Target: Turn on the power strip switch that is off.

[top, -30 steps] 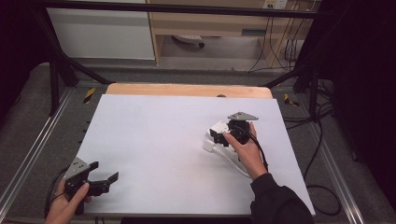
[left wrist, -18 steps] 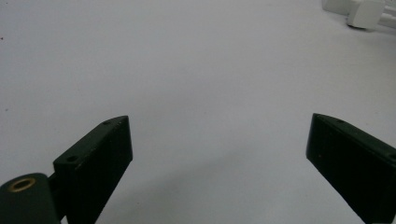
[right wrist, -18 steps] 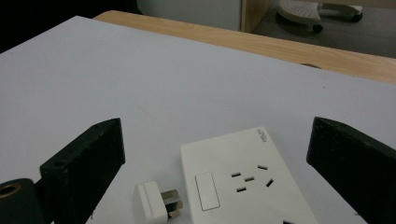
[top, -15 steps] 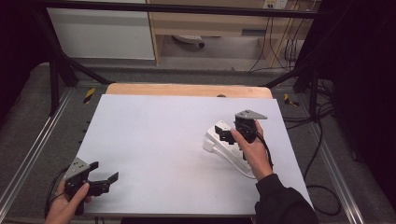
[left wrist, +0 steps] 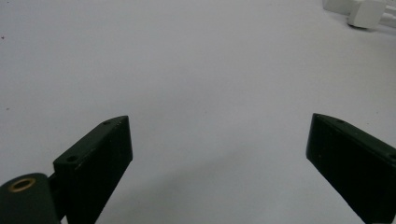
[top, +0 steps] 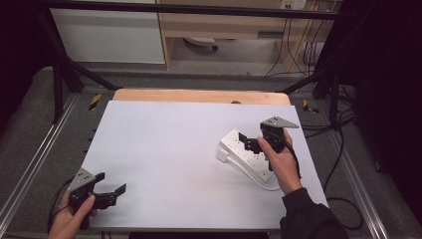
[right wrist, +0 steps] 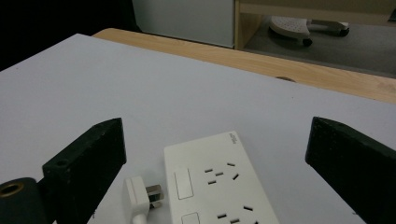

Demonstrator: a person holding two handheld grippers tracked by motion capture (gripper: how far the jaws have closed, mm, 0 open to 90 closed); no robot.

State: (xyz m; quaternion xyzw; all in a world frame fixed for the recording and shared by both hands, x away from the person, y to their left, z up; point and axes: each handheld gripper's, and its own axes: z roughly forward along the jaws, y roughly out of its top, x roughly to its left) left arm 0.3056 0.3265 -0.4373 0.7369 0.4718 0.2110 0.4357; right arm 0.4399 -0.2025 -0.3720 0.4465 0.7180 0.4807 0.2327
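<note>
At the lower left of the high view, the left gripper (top: pixel 107 191) rests with jaws wide and empty, well apart from the work. The right gripper (top: pixel 249 142), jaws likewise wide and empty, hovers just above the white power strip (top: pixel 247 154) at right of centre. The strip's long axis runs from upper left to lower right, with its loose plug (right wrist: pixel 142 196) just beside its left edge, so the right hand is judged the nearer.

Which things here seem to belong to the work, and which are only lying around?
Likely in use:
- white power strip
- white plug lying unplugged beside it
- right tool, open above the strip

Idle or background:
- left tool, open over bare table
- dark cables beyond the table
- wooden shelf beyond the table
</note>
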